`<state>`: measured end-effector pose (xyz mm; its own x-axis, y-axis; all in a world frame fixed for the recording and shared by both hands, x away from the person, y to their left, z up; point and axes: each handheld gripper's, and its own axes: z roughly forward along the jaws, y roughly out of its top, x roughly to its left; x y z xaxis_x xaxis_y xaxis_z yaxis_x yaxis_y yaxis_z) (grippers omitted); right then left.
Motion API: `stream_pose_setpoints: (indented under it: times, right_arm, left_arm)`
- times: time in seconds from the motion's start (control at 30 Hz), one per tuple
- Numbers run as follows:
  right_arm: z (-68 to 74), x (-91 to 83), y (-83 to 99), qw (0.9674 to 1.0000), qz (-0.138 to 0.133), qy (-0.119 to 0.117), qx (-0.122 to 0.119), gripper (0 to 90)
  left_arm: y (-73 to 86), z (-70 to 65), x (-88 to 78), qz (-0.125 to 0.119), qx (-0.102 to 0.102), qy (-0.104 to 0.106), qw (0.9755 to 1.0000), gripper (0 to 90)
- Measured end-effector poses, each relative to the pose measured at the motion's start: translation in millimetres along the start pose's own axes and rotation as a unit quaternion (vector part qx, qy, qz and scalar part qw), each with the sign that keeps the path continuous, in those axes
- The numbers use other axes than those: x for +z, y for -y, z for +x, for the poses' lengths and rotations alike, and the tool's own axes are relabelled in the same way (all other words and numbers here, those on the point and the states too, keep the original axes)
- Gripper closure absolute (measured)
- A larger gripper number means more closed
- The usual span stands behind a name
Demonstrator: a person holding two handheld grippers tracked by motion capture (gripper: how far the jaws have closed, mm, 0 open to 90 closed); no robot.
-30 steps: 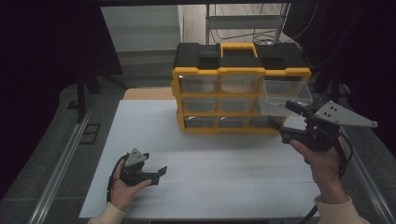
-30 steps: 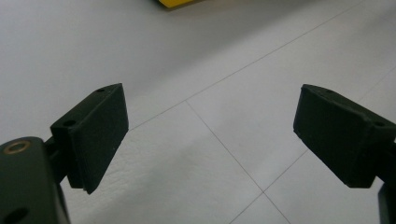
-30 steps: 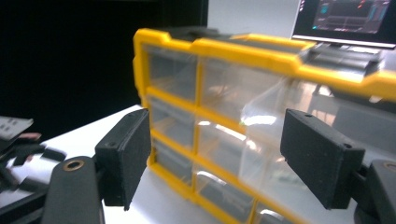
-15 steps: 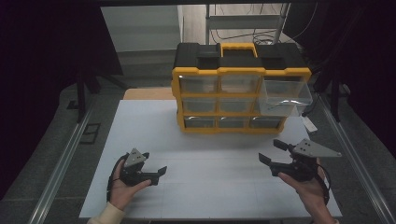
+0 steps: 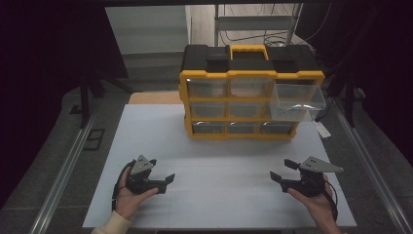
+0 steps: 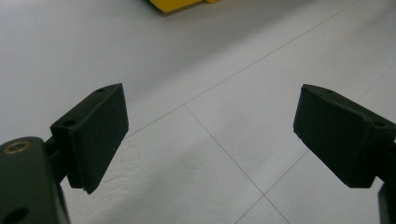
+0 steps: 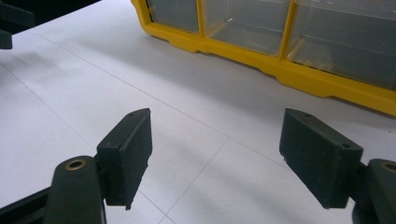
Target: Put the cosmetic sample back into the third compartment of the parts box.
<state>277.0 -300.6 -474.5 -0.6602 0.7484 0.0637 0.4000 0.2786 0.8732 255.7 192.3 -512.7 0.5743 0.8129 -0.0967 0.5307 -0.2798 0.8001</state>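
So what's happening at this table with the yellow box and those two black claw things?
A person sits at a white table with a two-jaw black left gripper and right gripper, one in each hand. Both rest low near the table's front edge, jaws open, holding nothing. Behind them stands a yellow and black plastic organiser of clear drawers; its upper right clear drawer is pulled out. Neither gripper touches it.

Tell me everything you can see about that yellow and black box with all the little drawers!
The drawer cabinet looks like plastic: a yellow frame, a black top with a yellow carry handle, and three rows of three see-through drawers. It stands upright at the far side of the white table, its front facing the person. One drawer, at the right end of the top row, is pulled out and looks empty. What the shut drawers hold is too hazy to tell. Nothing touches the cabinet except the table.
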Motion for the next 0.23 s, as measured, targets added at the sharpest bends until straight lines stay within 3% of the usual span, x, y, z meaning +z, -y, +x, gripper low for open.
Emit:
stream_pose_setpoints:
  times: [0.23]
  right_arm:
    - [-2.8, 0.6, 1.3, 1.0, -0.002, 0.001, 0.001, 25.8]
  left_arm:
    - [-0.1, 0.3, -1.0, 0.0, 0.0, -0.002, 1.0, 10.8]
